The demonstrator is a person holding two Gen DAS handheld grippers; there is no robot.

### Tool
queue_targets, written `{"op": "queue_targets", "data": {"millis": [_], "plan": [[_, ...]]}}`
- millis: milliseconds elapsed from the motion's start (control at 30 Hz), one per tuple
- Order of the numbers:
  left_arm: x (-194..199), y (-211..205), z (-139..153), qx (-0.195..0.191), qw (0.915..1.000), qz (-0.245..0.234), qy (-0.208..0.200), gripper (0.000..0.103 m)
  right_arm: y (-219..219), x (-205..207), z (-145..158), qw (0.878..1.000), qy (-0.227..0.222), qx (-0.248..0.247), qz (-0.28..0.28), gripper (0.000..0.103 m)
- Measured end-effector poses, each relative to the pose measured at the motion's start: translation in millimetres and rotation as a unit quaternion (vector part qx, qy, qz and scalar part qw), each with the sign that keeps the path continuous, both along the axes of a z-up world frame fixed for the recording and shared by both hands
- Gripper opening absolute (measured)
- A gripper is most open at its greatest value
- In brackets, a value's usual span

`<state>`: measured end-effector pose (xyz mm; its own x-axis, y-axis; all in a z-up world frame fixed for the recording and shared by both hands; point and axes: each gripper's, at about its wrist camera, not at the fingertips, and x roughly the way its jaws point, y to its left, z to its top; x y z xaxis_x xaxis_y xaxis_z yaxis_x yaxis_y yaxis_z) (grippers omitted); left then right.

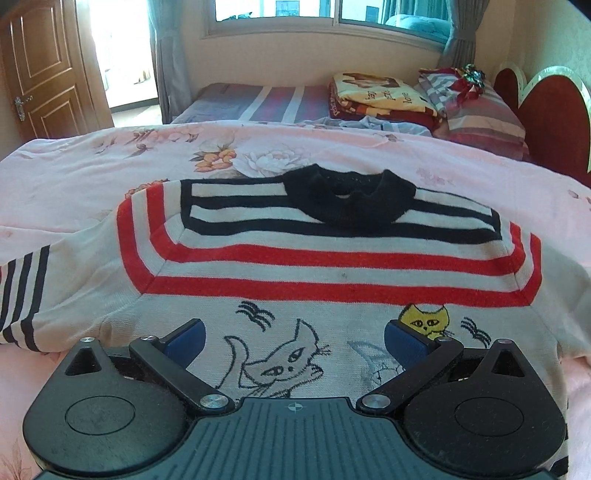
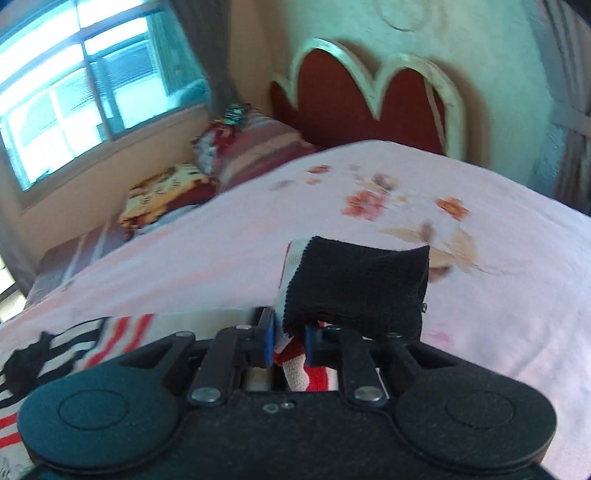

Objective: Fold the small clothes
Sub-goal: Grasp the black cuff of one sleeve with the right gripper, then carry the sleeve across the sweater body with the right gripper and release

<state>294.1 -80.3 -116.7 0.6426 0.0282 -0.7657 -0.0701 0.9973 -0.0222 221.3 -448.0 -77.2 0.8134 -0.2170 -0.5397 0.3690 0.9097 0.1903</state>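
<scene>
A small white sweater [image 1: 314,266] with red and black stripes, a black collar [image 1: 347,197] and cat drawings lies flat on the pink floral bedspread [image 1: 92,170]. My left gripper [image 1: 293,339] is open and empty, low over the sweater's chest, near its hem. The left sleeve [image 1: 26,295] stretches out to the left. My right gripper [image 2: 290,338] is shut on the other sleeve, whose black cuff [image 2: 358,284] sticks up past the fingers. The sweater's body [image 2: 110,339] shows at the lower left of the right wrist view.
Folded blankets [image 1: 380,98] and striped pillows [image 1: 480,110] lie at the far side. A red heart-shaped headboard [image 2: 369,99] stands at the bed's end. A window [image 1: 325,14] and a wooden door [image 1: 40,66] are behind.
</scene>
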Motion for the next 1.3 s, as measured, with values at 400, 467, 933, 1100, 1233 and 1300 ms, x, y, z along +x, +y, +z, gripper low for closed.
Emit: {"op": "queue_targets", "data": {"millis": [400,467,933,1100,1233,1300], "plan": [[10.3,58.5,-4.1,-0.114,0.9927,0.034,0.018,0.103,207.8,53.5,-55.4,0.954,0.096,0.039,0.28,0.034],[12.0,58.6,-13.2,-0.15,0.9878,0.026,0.033,0.103,215.8,45.4,-53.0,0.951,0.093,0.035,0.292,0.061],[13.1,16.9,-59.6,-0.268,0.9615,0.004,0.062,0.102,122.3,-43.1,-25.1,0.971,0.071,-0.06,0.22,0.068],[16.6,4.3,-64.7,-0.285,0.9568,0.006,0.059,0.048,103.1,-33.7,-48.1,0.978,0.1,-0.064,0.174,0.066],[15.5,8.3,-66.2,-0.291,0.9548,0.029,0.053,0.029,98.6,-21.2,-57.4,0.979,0.114,-0.059,0.156,0.061],[12.9,14.5,-60.9,-0.287,0.9562,0.043,0.038,0.008,99.3,-16.4,-60.4,0.979,0.117,-0.059,0.155,0.059]]}}
